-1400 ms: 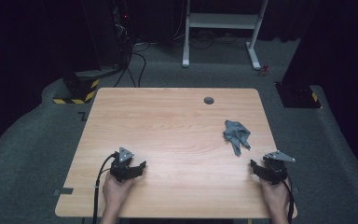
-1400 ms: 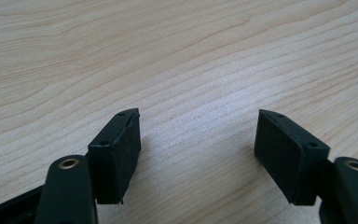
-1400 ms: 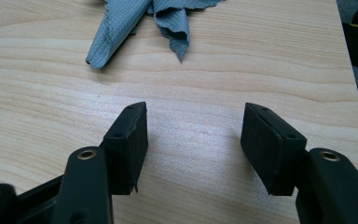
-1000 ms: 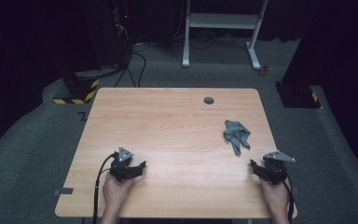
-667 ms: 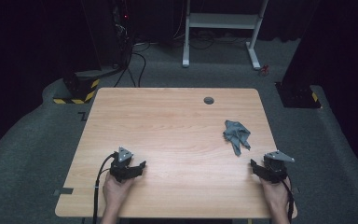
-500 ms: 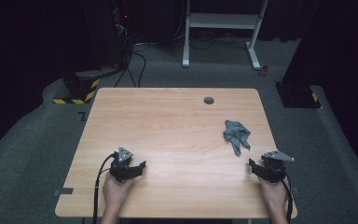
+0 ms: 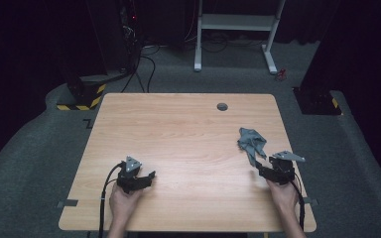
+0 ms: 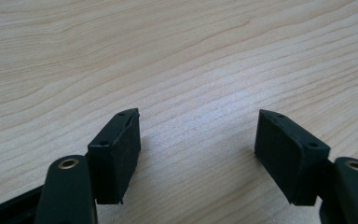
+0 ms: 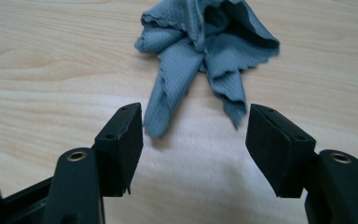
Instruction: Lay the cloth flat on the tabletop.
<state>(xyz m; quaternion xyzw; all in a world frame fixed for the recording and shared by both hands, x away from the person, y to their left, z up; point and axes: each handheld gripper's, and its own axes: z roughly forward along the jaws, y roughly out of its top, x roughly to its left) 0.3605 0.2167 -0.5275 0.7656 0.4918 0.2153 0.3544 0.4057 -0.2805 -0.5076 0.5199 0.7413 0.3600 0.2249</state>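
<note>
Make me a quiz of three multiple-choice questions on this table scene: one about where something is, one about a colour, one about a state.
1. Where does the crumpled cloth lie on the wooden table?
A. right side, just ahead of the right gripper
B. beside the left gripper
C. on the floor

2. What colour is the cloth?
A. red
B. blue-grey
C. yellow

3. How do the right gripper's jaws stand?
A. shut on the cloth
B. shut on nothing
C. open, nothing between them

Key: 1 A, the high view shows it just beyond that gripper; 2 B, the right gripper view shows blue-grey fabric; 3 C, both pads stand apart with bare wood between, the cloth's tips just ahead.
</note>
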